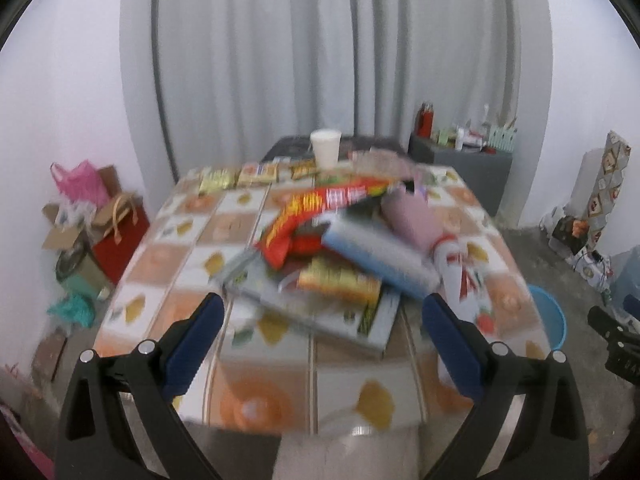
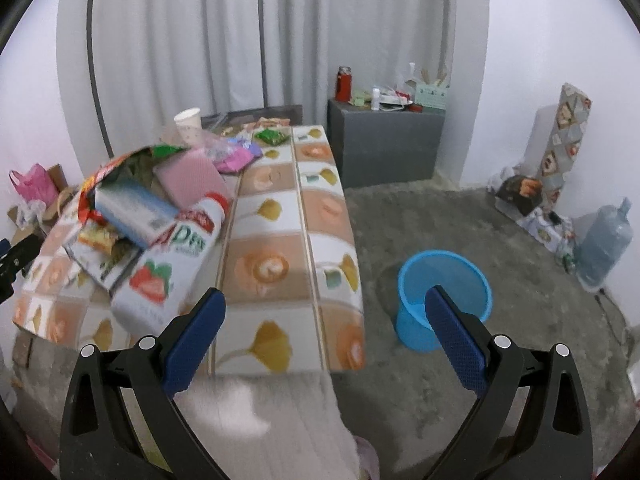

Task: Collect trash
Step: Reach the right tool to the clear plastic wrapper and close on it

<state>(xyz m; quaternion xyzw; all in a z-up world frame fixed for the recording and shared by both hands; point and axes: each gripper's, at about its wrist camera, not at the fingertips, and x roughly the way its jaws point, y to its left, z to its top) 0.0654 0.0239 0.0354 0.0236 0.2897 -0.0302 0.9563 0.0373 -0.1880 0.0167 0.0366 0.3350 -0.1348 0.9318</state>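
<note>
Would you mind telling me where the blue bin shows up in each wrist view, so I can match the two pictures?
Left wrist view: the blue bin peeks out at the right edge, on the floor, mostly hidden behind the table.
Right wrist view: the bin stands in full view on the grey floor, lower centre-right, right of the table.
Shared landmark: the strawberry bottle lying on the table's bin-side part.

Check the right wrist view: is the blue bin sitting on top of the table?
No. The blue bin stands on the grey floor to the right of the table, apart from it.
</note>
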